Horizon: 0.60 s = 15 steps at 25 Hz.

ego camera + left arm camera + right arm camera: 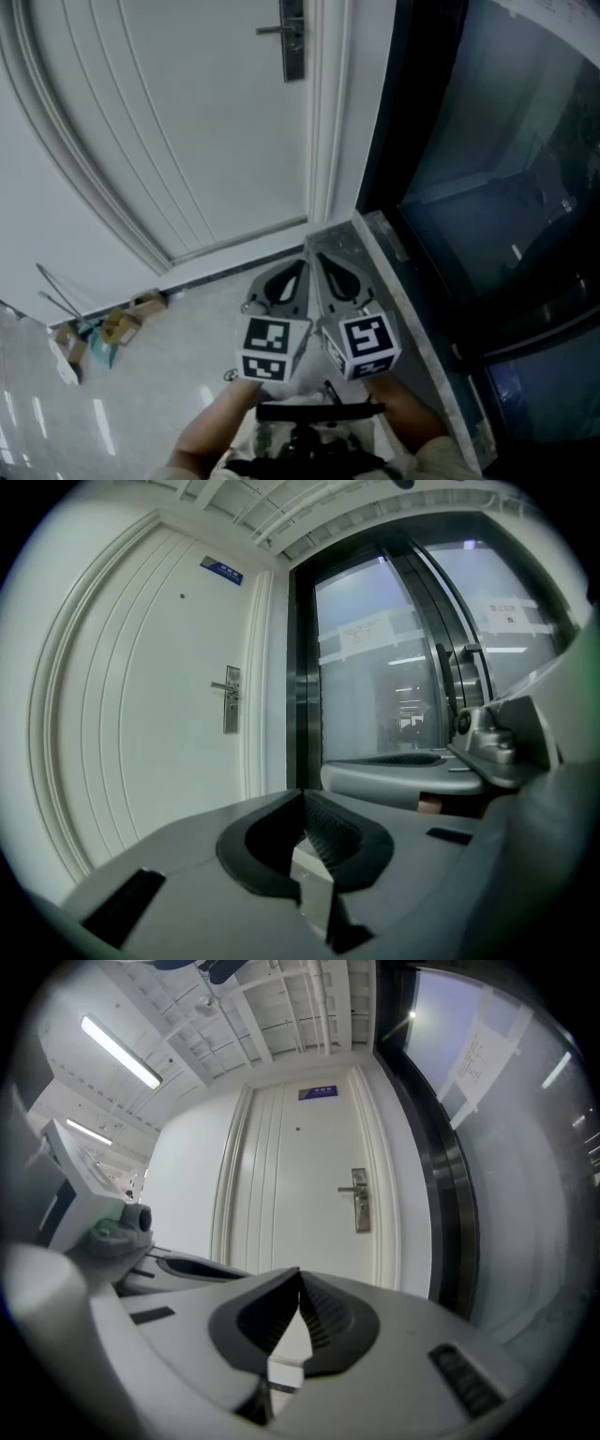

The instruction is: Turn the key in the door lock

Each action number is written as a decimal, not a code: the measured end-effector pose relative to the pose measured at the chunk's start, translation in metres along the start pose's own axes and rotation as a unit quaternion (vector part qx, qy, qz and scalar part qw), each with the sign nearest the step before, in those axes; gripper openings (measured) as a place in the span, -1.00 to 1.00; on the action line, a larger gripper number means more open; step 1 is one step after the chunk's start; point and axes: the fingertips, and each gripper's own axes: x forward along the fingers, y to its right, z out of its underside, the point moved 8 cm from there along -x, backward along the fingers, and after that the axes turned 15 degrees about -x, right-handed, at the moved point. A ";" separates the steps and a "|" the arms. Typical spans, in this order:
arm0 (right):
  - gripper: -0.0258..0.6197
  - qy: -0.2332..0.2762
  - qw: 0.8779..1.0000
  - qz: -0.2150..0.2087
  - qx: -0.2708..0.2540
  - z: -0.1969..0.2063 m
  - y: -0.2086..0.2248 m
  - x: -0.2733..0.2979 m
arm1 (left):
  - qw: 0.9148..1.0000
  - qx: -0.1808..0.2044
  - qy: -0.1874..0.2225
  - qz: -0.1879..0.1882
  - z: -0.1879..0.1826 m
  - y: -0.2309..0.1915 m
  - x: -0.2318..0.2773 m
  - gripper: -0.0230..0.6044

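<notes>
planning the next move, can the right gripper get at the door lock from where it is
Probably not yet: the right gripper, jaws shut and empty, is well short of the lock plate. Only bare floor lies between, so stepping closer should do.

Sign (221, 570) on door (141, 714) unreadable

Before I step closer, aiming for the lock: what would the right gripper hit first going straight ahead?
Likely the white door, left of and below its lock plate; the way there looks free.
</notes>
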 end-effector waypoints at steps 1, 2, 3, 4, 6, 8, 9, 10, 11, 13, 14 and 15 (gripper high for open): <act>-0.90 0.000 1.000 -0.002 -0.004 0.002 0.003 0.000 | 1.000 0.001 0.001 -0.002 0.000 0.002 0.003 -0.86; -0.90 0.000 1.000 -0.003 -0.007 0.003 0.007 -0.001 | 1.000 0.002 0.001 -0.004 0.000 0.004 0.005 -0.86; -0.90 0.002 1.000 -0.002 -0.006 0.004 0.009 -0.001 | 1.000 0.003 0.002 -0.005 0.000 0.006 0.008 -0.86; -0.90 0.004 1.000 0.000 -0.002 0.003 0.012 0.000 | 1.000 0.004 0.002 -0.006 0.000 0.007 0.010 -0.86; -0.90 0.007 1.000 0.003 0.006 0.002 0.017 0.003 | 1.000 0.004 0.002 -0.006 -0.001 0.008 0.016 -0.86; -0.90 0.006 1.000 0.006 0.008 0.003 0.022 0.010 | 1.000 0.004 0.002 -0.005 -0.004 0.006 0.025 -0.86; -0.90 0.004 1.000 0.008 0.008 0.004 0.025 0.015 | 1.000 0.004 0.002 -0.004 -0.005 0.004 0.029 -0.86; -0.90 0.002 1.000 0.010 0.006 0.006 0.027 0.019 | 1.000 0.005 0.001 -0.004 -0.006 0.001 0.034 -0.86; -0.90 -0.001 1.000 0.011 0.001 0.010 0.030 0.024 | 1.000 0.005 0.001 -0.004 -0.007 -0.003 0.038 -0.86; -0.90 -0.004 1.000 0.014 -0.005 0.015 0.034 0.036 | 1.000 0.003 0.001 -0.001 -0.009 -0.013 0.048 -0.86; -0.90 -0.005 1.000 0.016 -0.001 0.015 0.034 0.044 | 1.000 0.001 0.001 0.001 -0.011 -0.019 0.053 -0.86; -0.90 -0.008 1.000 0.017 0.001 0.015 0.035 0.052 | 1.000 0.000 0.000 0.003 -0.013 -0.027 0.059 -0.86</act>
